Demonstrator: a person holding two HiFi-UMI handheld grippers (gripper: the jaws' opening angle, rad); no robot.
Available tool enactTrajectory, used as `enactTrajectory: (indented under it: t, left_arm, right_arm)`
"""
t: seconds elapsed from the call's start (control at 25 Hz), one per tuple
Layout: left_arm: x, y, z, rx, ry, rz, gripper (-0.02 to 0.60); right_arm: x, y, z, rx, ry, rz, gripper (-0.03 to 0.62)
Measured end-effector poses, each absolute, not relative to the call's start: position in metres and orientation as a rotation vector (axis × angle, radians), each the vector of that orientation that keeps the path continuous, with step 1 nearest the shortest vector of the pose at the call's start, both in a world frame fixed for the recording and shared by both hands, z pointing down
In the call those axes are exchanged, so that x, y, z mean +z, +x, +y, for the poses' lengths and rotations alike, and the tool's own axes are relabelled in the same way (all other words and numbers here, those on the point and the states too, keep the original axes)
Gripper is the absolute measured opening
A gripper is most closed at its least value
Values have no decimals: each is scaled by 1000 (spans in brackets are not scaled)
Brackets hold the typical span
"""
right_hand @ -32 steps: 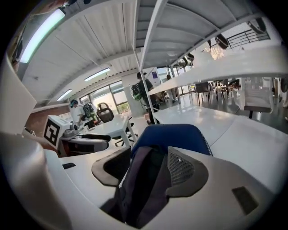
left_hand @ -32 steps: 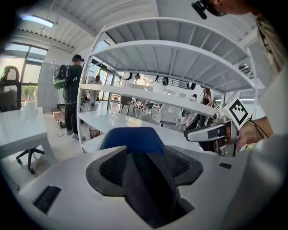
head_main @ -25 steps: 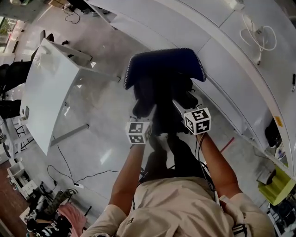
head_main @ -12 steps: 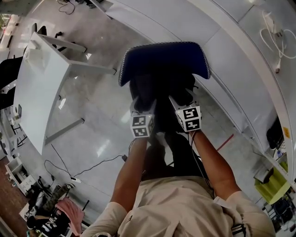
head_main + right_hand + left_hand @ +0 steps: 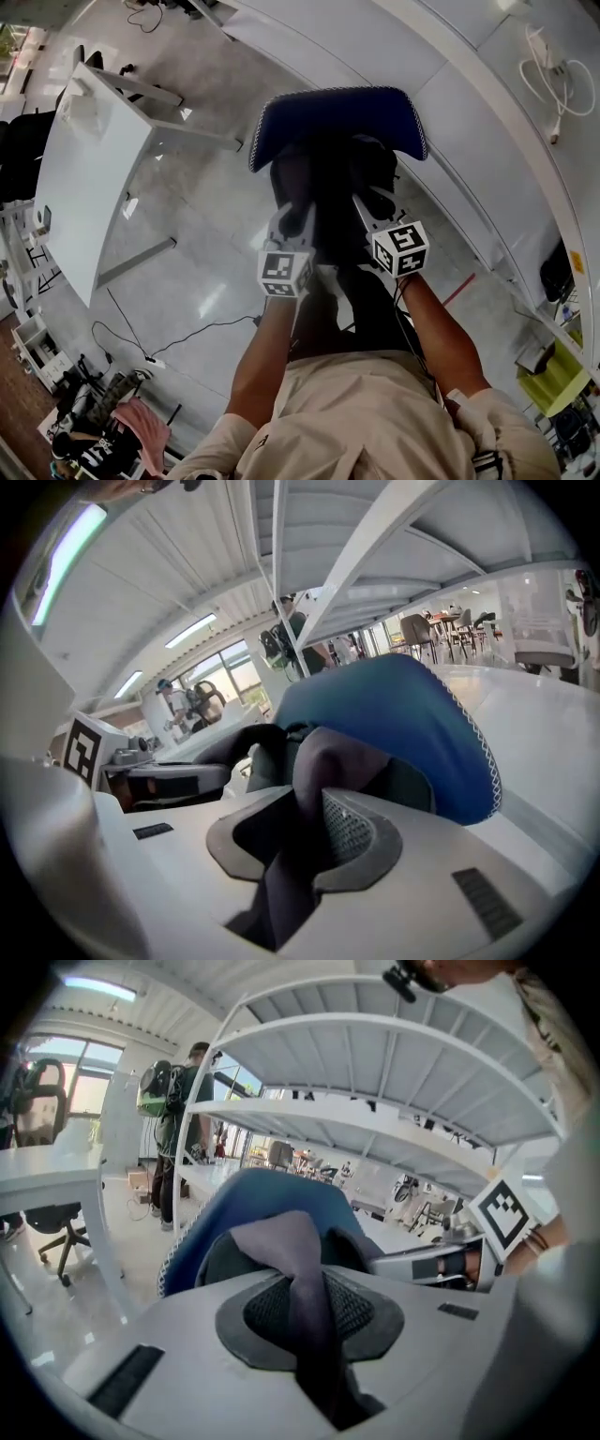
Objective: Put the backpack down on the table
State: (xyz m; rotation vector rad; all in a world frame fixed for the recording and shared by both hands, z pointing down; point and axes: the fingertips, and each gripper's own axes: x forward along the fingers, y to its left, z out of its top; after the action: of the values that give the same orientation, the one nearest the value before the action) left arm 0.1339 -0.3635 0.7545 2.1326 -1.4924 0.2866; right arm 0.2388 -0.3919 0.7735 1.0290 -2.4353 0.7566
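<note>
While they clamp down: left tool (image 5: 289,223) closing on left strap (image 5: 300,1260), right tool (image 5: 373,208) closing on right strap (image 5: 314,771)
Backpack (image 5: 333,127): hanging over floor (image 5: 187,262), bench (image 5: 94,178) well off its left
Handling: soft, saggy, probably weighty; straps seem the best hold

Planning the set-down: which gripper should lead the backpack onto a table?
Right, probably. The left gripper and right gripper are each closing on a backpack strap, but the long white worktop runs close beside the right one; the left-hand table stands farther off.
</note>
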Motion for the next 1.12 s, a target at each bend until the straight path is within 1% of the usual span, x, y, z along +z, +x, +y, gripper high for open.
enactTrajectory:
  t: [0.32, 0.52, 0.64, 0.76, 1.12]
  left_arm:
    - [630, 107, -334, 114, 2217, -1610, 67]
    - [587, 81, -274, 108, 2144, -1710, 67]
    - [565, 66, -237, 71, 2087, -1752, 66]
    - [539, 38, -222, 42, 2079, -1820, 66]
    - [444, -72, -212, -38, 2180, -2064, 66]
  right_arm:
    - [656, 215, -356, 647, 877, -2613, 97]
    - [607, 186, -300, 482, 706, -2642, 95]
    - [581, 165, -286, 413, 626, -2674, 97]
    - [553, 136, -282, 346, 563, -2723, 97]
    - [462, 26, -275, 216, 517, -2893, 97]
